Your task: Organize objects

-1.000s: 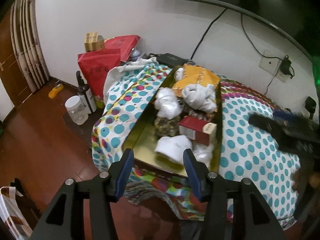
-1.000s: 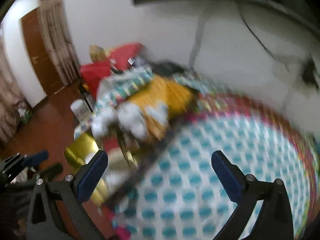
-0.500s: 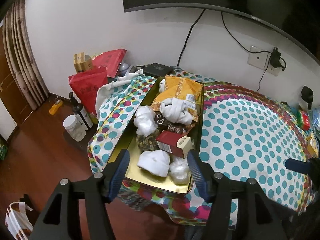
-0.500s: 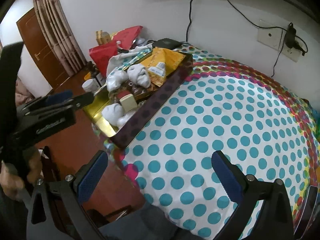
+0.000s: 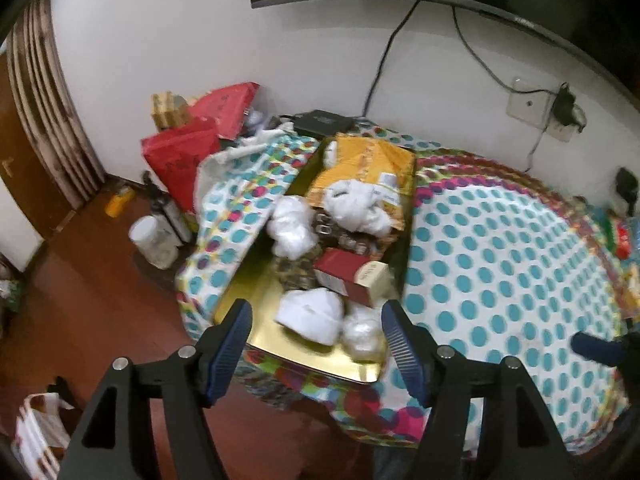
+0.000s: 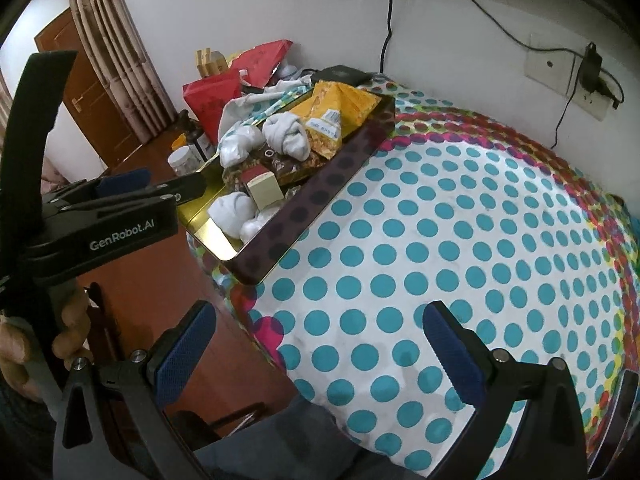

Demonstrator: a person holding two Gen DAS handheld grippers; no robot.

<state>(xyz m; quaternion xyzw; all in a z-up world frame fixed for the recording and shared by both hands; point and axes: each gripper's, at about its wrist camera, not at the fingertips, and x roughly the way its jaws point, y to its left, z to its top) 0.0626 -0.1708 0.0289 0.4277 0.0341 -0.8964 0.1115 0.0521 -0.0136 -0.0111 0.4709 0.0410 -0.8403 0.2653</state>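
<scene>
A gold tray (image 5: 256, 304) sits on the left part of a table under a polka-dot cloth (image 5: 500, 260). It holds a yellow packet (image 5: 368, 164), white cloth bundles (image 5: 310, 316) and a red box (image 5: 348, 276). My left gripper (image 5: 316, 340) hovers over the tray's near end, jaws opening, nothing between them. The right wrist view shows the same tray (image 6: 208, 232), packet (image 6: 336, 108) and box (image 6: 260, 186) at upper left. My right gripper (image 6: 320, 344) stands open over bare cloth (image 6: 440, 240). A person's hand (image 6: 24, 344) holds the left gripper (image 6: 156, 188) beside the tray.
Red bags (image 5: 180, 156), a plastic jar (image 5: 152, 236) and a bottle stand on the wooden floor left of the table. A black box (image 5: 320, 122) lies at the table's back. A wall socket (image 5: 536, 108) has a cable. Small packets (image 5: 624, 236) crowd the table's right edge.
The left jaws have spread wider. The right gripper has left the tray side; its view swung, blurred, onto the cloth and has since settled.
</scene>
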